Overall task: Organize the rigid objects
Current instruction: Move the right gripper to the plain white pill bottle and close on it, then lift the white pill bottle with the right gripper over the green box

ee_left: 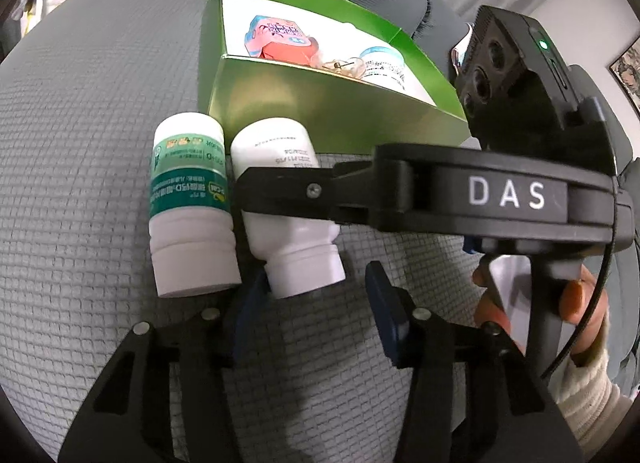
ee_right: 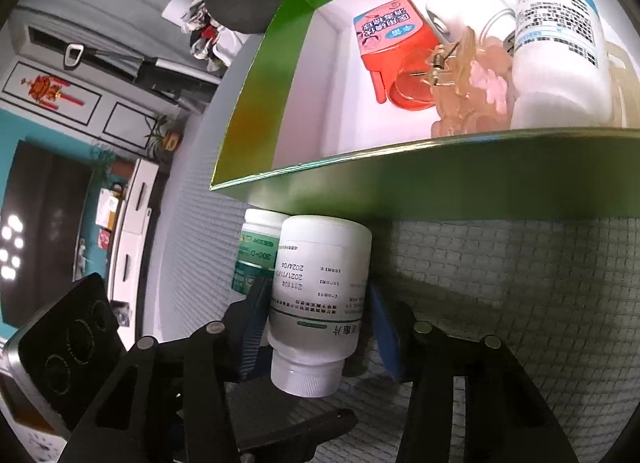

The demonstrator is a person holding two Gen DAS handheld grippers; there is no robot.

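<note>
- The white bottle [ee_right: 320,295] lies on its side on the grey cushion [ee_left: 80,143]. It is just in front of the green box [ee_left: 332,119], with its cap pointing away from the box.
- The right gripper [ee_right: 318,315] has a blue pad on each side of the bottle. It looks like it is pinching the bottle's middle.
- The left gripper [ee_left: 316,295] is spread around the cap. One pad is at the cap and the other stands clear, so it is not squeezing.
- I think the step is to lift this bottle into the box. One good hold is enough, so the left gripper should stay loose or move off.
- Lift it straight up first, so it clears the box wall. It must also not bump the green-label bottle [ee_left: 188,191] touching its side.
- Put it in the bare white corner of the box.
- The right view looks down into the box. There I see a red pack [ee_right: 392,51], a clear hair clip [ee_right: 460,75] and another white bottle [ee_right: 560,47].
- The left view shows both bottles side by side, and a hand [ee_left: 580,315] holding the right gripper.
</note>
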